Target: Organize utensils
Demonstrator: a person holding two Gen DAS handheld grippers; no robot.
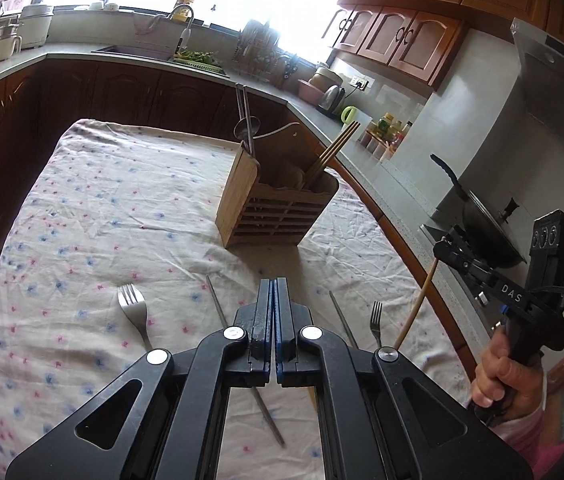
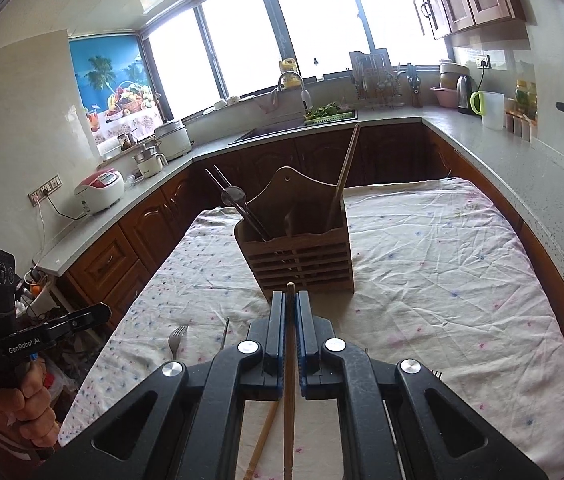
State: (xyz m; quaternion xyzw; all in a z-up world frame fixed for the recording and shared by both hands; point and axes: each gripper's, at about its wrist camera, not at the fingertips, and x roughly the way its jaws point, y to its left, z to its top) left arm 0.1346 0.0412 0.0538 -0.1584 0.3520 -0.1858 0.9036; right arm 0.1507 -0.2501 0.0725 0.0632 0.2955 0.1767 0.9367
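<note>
A slatted wooden utensil holder stands on the flowered tablecloth. Metal chopsticks and a spoon lean in its left compartment, and wooden chopsticks in its right one. My right gripper is shut on one wooden chopstick, held above the cloth in front of the holder. My left gripper is shut, with nothing between its fingers. On the cloth lie a large fork, a metal chopstick, a second metal chopstick, a small fork and another wooden chopstick.
A grey counter with brown cabinets wraps around the table on three sides. On it are a sink, rice cookers, a kettle and a wok on the stove. A hand grips each handle.
</note>
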